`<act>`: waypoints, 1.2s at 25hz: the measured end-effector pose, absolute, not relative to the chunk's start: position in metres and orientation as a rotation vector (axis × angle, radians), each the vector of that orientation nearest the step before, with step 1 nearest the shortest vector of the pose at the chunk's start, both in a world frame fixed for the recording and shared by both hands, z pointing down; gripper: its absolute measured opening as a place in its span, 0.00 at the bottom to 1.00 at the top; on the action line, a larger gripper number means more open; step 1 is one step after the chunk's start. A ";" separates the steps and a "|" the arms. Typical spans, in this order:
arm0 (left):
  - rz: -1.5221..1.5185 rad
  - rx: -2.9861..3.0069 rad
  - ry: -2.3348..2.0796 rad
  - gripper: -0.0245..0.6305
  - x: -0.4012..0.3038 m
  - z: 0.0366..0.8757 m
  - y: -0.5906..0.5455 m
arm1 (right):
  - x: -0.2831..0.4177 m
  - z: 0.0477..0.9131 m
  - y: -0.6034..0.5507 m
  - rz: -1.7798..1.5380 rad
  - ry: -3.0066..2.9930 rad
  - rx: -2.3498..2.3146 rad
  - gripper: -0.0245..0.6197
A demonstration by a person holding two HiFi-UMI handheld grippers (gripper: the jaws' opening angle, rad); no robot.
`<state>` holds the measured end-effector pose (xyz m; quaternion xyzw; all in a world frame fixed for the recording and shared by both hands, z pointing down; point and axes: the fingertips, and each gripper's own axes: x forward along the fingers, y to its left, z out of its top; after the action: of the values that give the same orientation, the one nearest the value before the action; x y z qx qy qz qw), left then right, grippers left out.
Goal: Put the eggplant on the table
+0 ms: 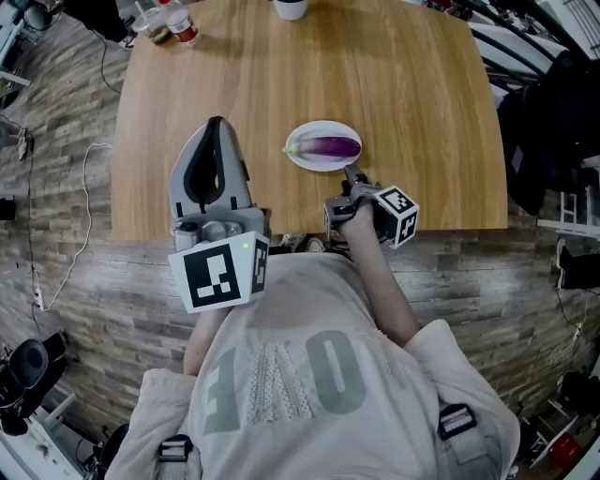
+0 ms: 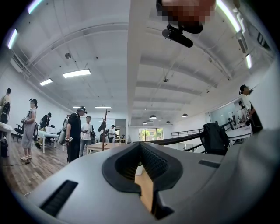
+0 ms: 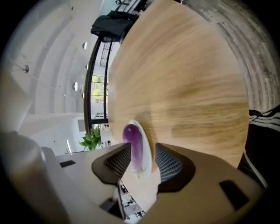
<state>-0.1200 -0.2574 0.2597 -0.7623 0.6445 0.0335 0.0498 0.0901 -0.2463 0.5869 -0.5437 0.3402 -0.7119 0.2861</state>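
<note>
A purple eggplant [image 1: 330, 146] lies on a small white plate [image 1: 300, 161] near the front middle of the wooden table [image 1: 412, 84]. My right gripper [image 1: 351, 176] points down at the plate's near edge, just short of it. In the right gripper view its jaws stand open [image 3: 143, 162], with the eggplant [image 3: 132, 142] and plate [image 3: 147, 148] showing in the gap ahead and the pads [image 3: 168, 164] not touching them. My left gripper [image 1: 217, 124] is held up over the table's front left, about level, shut [image 2: 140, 146] and holding nothing.
A white cup [image 1: 291, 7] stands at the table's far edge and small jars [image 1: 173, 28] at the far left corner. A white cable [image 1: 86, 187] trails on the floor at left. Dark bags and chairs [image 1: 553, 141] crowd the right. People [image 2: 74, 131] stand across the room.
</note>
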 end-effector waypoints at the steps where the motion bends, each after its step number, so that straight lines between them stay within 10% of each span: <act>1: 0.106 -2.325 1.962 0.05 -0.121 0.260 -0.259 | 0.099 0.576 -0.249 -1.862 0.923 -1.470 0.29; 16: 0.171 -2.366 1.886 0.05 -0.115 0.250 -0.265 | 0.129 0.250 -0.255 0.014 1.948 -1.982 0.29; 22: 0.179 -2.393 1.851 0.05 -0.108 0.249 -0.263 | 0.069 0.260 -0.248 0.214 2.297 -1.980 0.08; 30: 0.180 -2.428 1.832 0.05 -0.107 0.252 -0.260 | 0.045 0.283 -0.247 0.105 2.444 -1.942 0.07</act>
<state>-0.1067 -0.2598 0.2522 -0.7960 0.6006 0.0590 0.0475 0.0451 -0.2466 0.2834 -0.6217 0.7825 0.0337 0.0093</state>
